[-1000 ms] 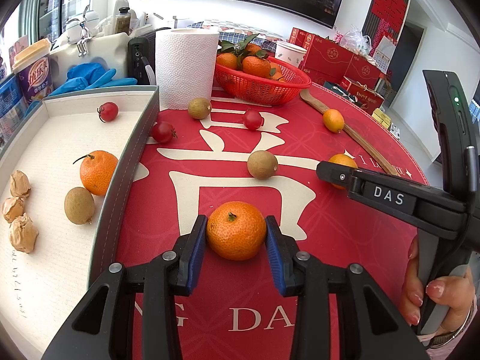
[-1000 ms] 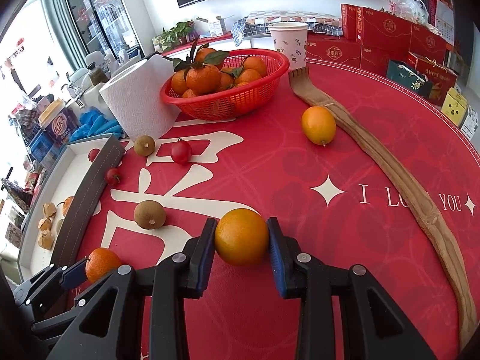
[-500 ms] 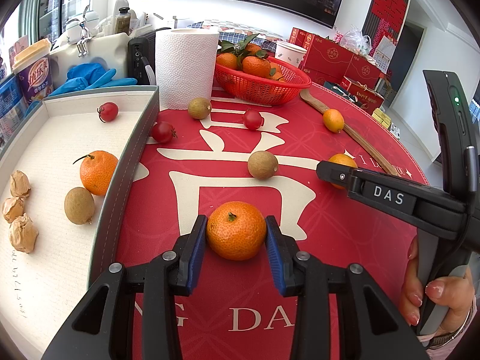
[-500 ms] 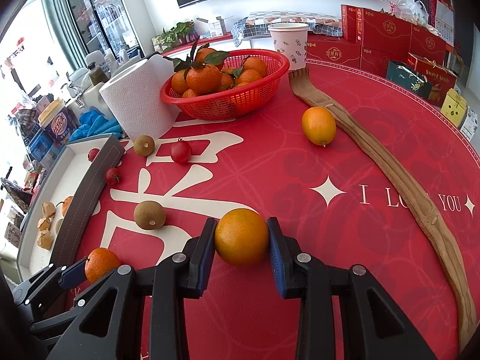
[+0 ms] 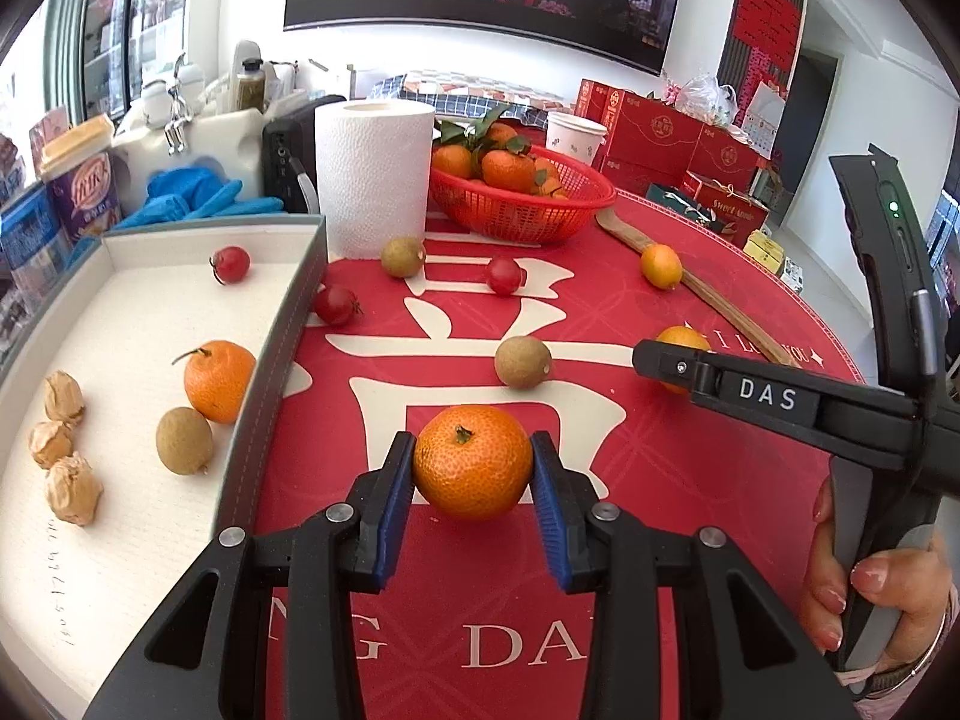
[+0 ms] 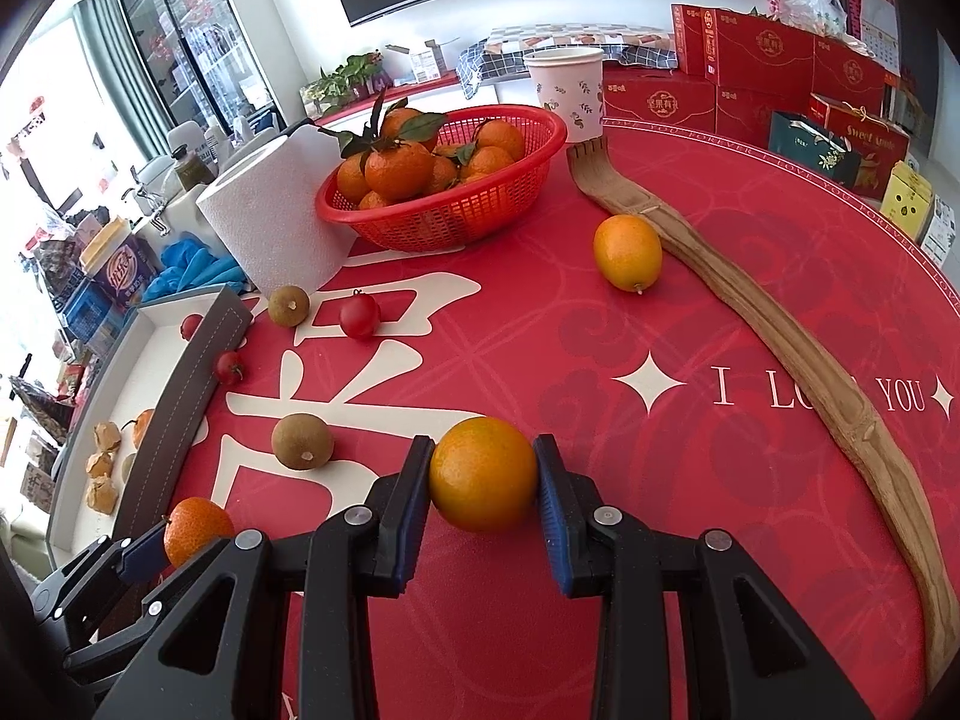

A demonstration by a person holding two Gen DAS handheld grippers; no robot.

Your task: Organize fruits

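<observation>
My left gripper [image 5: 472,465] is closed on a tangerine [image 5: 472,461], just right of the white tray [image 5: 282,324]. The tray holds a tangerine, a longan, a cherry tomato and three dried fruits. My right gripper [image 6: 483,481] squeezes an orange [image 6: 483,473]. Beyond the tray, the red basket [image 6: 456,213] holds leafy tangerines.

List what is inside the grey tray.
The tray holds a cherry tomato, a tangerine, a longan and three dried brown fruits. The left tongs hide its near right corner.
</observation>
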